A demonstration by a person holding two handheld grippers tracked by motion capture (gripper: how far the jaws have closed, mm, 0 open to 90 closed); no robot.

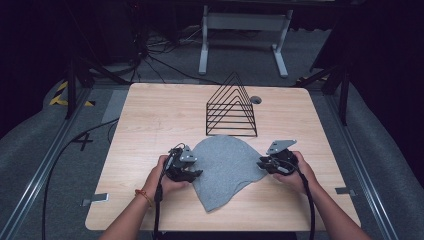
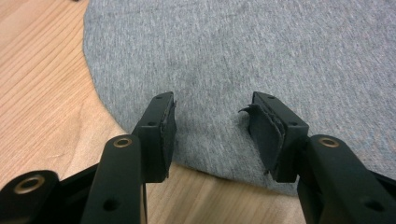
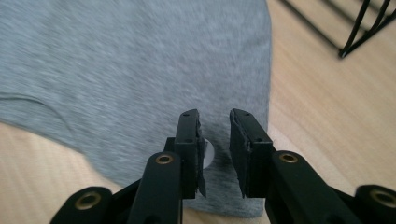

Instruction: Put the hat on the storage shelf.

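Holding your left gripper and right gripper at opposite edges of the grey cloth, both jaws apart, the right narrower.

We can read one mark: a dark figure "4" on the grey floor, left of the desk in the high view. Beyond it, near the same side, we see yellow and black hazard stripes on the floor, a warning sign without words. We find no other legible writing.
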